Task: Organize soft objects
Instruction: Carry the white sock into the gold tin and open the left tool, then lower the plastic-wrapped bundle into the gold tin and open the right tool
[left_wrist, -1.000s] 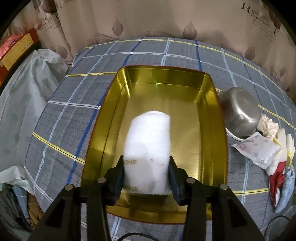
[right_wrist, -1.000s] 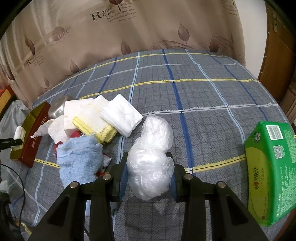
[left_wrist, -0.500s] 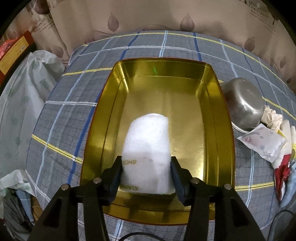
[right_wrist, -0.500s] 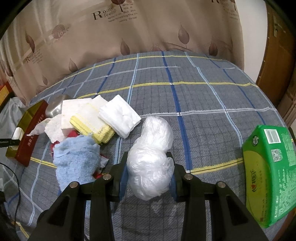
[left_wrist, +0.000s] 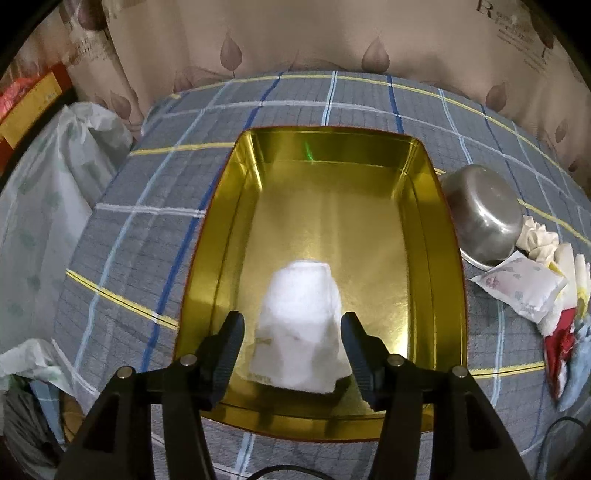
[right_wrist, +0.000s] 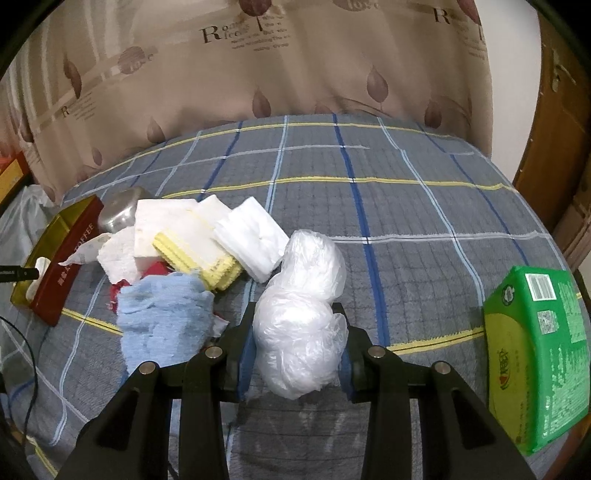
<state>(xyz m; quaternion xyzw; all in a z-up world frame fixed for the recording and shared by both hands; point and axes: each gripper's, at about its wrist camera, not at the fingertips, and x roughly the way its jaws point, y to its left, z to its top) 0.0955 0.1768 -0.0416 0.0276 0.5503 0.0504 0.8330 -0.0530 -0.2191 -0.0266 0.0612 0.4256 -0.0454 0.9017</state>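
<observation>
On the left, the gold tin (left_wrist: 436, 236) sat open on the plaid bedspread (left_wrist: 155, 206), placed as the collecting box for the soft things. The white folded pad (left_wrist: 301, 325) rested on its floor near the front wall, and the left gripper (left_wrist: 293, 343) hung over it with its jaws spread wide, a clear gap on each side of the pad. A second earlier those pads had pinched the pad's sides; the jaws had just been opening, and the pad had settled lower and slumped outward, so the drop looked finished (the hand itself had hardly shifted). Just right of the tin lay the overturned steel bowl (left_wrist: 482, 210), then the pile of cloths and packets (right_wrist: 207, 247) waiting their turn. Further right, the right gripper (right_wrist: 297, 350) clamped the crumpled clear plastic bag (right_wrist: 303, 317) at a narrow setting, its free end resting on the bedspread, probably next for the tin. That grip matched the earlier frames. The green tissue pack (right_wrist: 535, 354) lay well apart at the far right.
</observation>
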